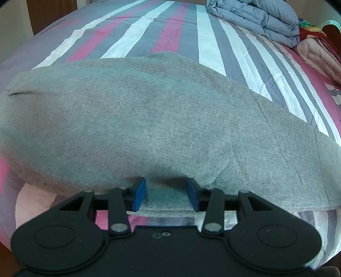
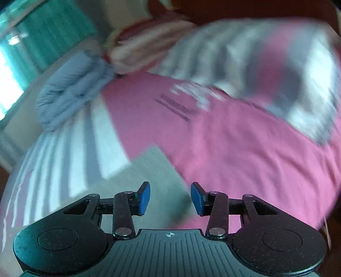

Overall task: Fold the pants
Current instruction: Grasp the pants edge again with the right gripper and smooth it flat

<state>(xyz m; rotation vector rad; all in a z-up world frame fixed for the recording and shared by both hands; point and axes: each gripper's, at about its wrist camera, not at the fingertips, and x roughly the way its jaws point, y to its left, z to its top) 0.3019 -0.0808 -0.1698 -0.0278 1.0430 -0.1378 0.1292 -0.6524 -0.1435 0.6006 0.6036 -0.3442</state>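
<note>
One pair of grey pants [image 1: 149, 119] is lying folded across a bed, covering most of the left wrist view from its left edge to its right edge. Under it, one striped bedsheet [image 1: 170, 36] is spreading out in pink, white and grey bands. At the bottom centre, the left gripper [image 1: 167, 192] is pointing down at the near hem of the pants. Its two blue pads [image 1: 139, 195] are standing apart, with a flap of the grey fabric lying between them; whether the pads are pressing on the cloth cannot be told. Toward the upper right, one folded blue-grey duvet [image 1: 255, 19] is sitting on the sheet, and just right of it one pink quilt [image 1: 315, 55] is resting at the bed's edge.

The right wrist view is blurring. At its left, the same duvet [image 2: 72, 85] is showing beside a teal curtain [image 2: 53, 27]. At lower centre, one corner of the pants [image 2: 149, 174] is lying flat on the sheet [image 2: 245, 149]. The right gripper [image 2: 170, 198] is hovering over that corner with its two blue pads [image 2: 145, 198] spread apart, clamping nothing. At upper right, one striped pillow [image 2: 255, 59] is lying on the pink area.
</note>
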